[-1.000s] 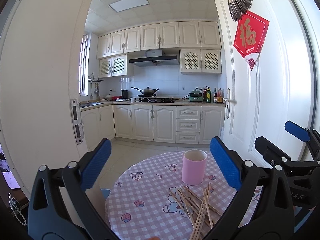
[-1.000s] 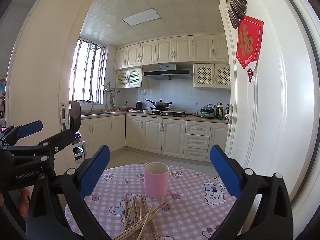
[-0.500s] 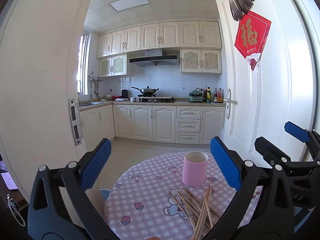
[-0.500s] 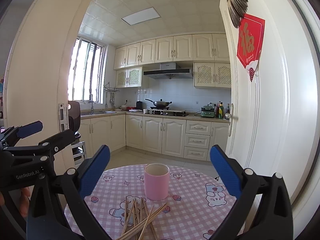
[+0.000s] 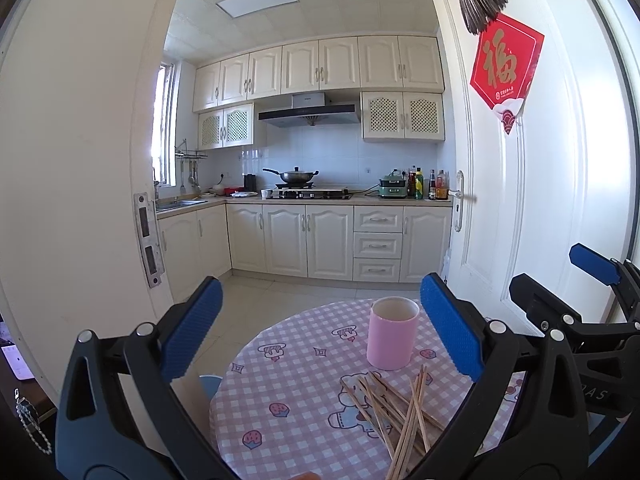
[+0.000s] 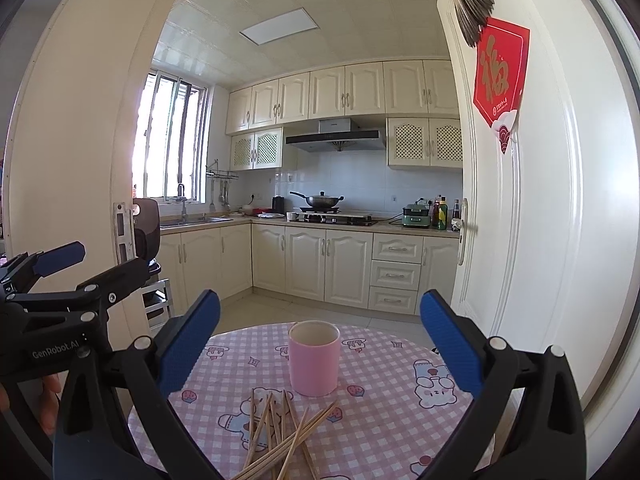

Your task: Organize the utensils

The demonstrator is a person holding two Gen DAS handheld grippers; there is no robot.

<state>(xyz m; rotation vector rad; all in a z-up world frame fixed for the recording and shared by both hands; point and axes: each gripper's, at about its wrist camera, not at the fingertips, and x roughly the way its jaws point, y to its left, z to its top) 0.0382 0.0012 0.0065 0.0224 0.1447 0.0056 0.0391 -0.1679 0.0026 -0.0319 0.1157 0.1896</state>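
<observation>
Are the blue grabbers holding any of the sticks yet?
No, nothing is held. Both the left gripper and the right gripper are open above the table, and the sticks lie loose by the pink cup.

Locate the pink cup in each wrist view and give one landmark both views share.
Left wrist: the pink cup stands right of centre, low in the picture, just behind the chopsticks.
Right wrist: the pink cup stands at centre, low, behind the chopsticks.
Shared landmark: the red door hanging, upper right in both.
</observation>
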